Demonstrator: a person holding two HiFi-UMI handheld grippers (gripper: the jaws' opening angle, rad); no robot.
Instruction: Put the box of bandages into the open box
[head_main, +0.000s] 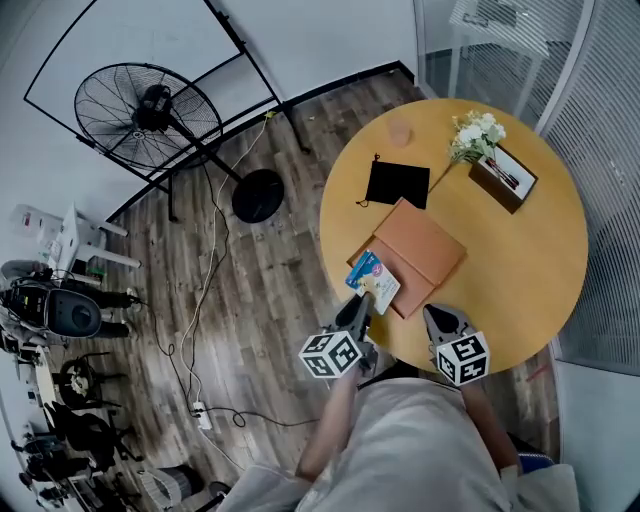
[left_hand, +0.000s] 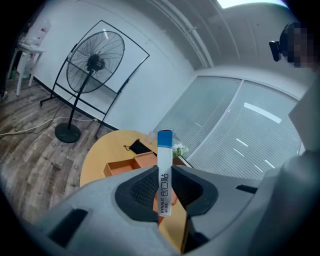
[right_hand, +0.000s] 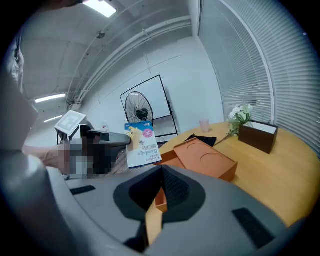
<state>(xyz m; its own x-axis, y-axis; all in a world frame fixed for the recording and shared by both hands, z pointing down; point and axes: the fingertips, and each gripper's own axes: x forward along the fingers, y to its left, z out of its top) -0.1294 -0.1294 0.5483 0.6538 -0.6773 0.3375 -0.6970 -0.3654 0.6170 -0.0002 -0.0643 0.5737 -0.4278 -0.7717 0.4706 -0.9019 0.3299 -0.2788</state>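
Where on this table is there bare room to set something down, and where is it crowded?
The widest bare patch of the table lies between the orange box, the flower holder and the right rim. It is crowded on the left, where the black pouch, the cup, and the bandage box in the left gripper cluster.

I see the box of bandages (head_main: 374, 281) as glossy printed card, the open box (head_main: 425, 250) as matt orange cardboard, the surface (head_main: 520, 270) as smooth pale wood, the pouch (head_main: 397, 183) as soft black cloth, and the floor (head_main: 260, 300) as grainy wood planks.
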